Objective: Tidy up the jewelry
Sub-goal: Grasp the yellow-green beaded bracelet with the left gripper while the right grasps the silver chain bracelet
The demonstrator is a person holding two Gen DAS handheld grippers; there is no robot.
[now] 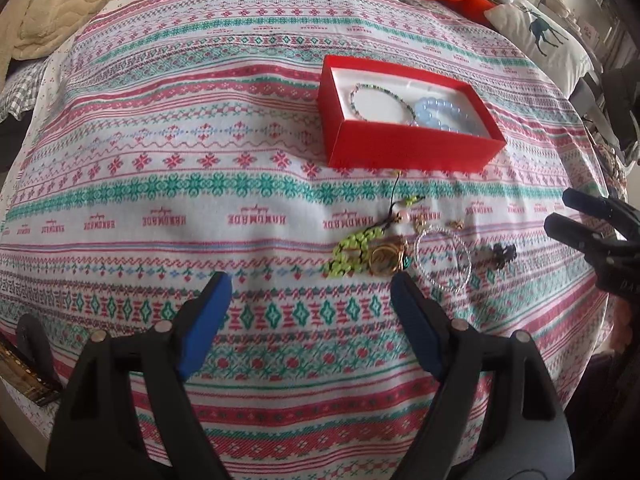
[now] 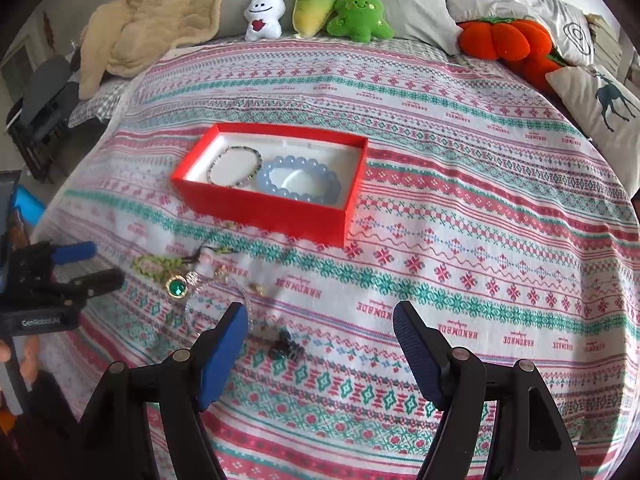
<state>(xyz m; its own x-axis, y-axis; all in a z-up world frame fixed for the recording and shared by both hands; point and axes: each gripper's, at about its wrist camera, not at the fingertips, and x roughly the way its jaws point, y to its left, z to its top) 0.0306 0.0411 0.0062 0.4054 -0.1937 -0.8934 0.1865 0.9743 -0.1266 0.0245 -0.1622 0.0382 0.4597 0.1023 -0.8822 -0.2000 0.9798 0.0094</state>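
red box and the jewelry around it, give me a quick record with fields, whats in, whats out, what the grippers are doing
surface: patterned bedspread
red box: open, no lid in view
in box: thin beaded bracelet; blue bead bracelet
outside box: green braided cord, round gold pendant, clear bead bracelet, dark bead cluster, all in a loose pile in front of the box
left gripper: open, empty
right gripper: open, empty, dark bead cluster nearest it

Soft, even daylight, brightest toward the upper right of the frames. Shadows are faint. Fisheye bending and dark vignetting mark the edges.
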